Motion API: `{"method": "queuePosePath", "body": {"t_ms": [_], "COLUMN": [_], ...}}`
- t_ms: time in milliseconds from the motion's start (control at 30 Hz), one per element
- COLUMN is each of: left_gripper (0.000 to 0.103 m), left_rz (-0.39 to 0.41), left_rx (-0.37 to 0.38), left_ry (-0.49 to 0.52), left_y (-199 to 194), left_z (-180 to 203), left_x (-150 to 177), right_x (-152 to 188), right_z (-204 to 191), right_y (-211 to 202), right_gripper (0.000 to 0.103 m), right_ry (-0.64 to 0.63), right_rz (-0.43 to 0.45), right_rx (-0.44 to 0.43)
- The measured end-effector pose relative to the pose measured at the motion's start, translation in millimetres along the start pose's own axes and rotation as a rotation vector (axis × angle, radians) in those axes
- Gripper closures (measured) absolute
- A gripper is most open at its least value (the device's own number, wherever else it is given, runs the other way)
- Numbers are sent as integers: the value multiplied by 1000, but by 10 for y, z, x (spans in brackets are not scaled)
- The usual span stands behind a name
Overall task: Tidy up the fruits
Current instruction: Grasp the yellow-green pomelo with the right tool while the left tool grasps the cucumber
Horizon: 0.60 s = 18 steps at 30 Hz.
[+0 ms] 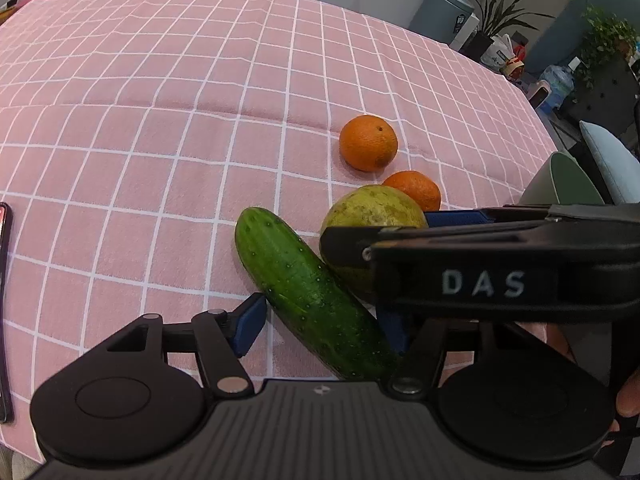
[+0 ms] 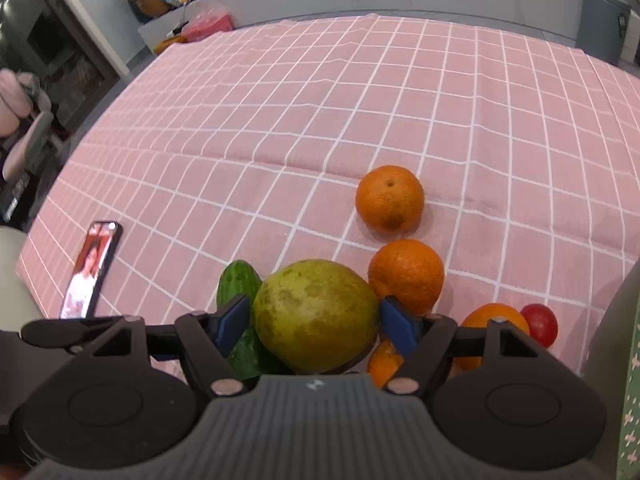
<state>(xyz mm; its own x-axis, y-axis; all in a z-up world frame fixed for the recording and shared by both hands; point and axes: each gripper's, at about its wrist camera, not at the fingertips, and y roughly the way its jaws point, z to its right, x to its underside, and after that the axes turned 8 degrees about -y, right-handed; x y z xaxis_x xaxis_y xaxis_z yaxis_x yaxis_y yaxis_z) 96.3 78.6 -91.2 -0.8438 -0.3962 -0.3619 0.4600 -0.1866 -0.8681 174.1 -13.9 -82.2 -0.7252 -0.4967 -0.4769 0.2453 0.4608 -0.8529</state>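
Note:
A green cucumber [image 1: 308, 288] lies on the pink checked cloth [image 1: 160, 120] between the blue pads of my left gripper [image 1: 322, 330], which stands open with a thin gap at the left pad [image 1: 250, 328]. A yellow-green round fruit [image 2: 316, 316] leans against the cucumber [image 2: 239, 280]. My right gripper [image 2: 316, 320] is shut on it, a pad pressed to each side. In the left wrist view this gripper [image 1: 376, 228] reaches in from the right over the fruit [image 1: 372, 208]. Two oranges [image 2: 390, 198] [image 2: 406, 274] sit just beyond.
A third orange [image 2: 494, 318] and a red tomato [image 2: 540, 324] lie at the near right, partly behind my right gripper. A lit phone [image 2: 92, 268] rests on the cloth at the left. A grey-green container [image 1: 564, 180] stands at the right table edge.

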Motion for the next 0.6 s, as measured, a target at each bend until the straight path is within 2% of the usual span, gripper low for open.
{"method": "queuePosePath", "body": {"t_ms": [100, 300, 600], "left_gripper": [24, 25, 32], "left_rz": [-1, 8, 30], "left_rx": [-2, 1, -6], "left_ry": [2, 12, 0], "left_y": [42, 68, 100], "left_z": [6, 16, 82], "left_x": [-1, 16, 23], "right_x": [-45, 48, 254], "right_z": [-84, -130, 96], "right_y": [33, 49, -572], "right_gripper": [35, 37, 37], "right_ry": [-11, 0, 106], "right_rz": [3, 51, 194], "right_rx": [23, 57, 77]}}
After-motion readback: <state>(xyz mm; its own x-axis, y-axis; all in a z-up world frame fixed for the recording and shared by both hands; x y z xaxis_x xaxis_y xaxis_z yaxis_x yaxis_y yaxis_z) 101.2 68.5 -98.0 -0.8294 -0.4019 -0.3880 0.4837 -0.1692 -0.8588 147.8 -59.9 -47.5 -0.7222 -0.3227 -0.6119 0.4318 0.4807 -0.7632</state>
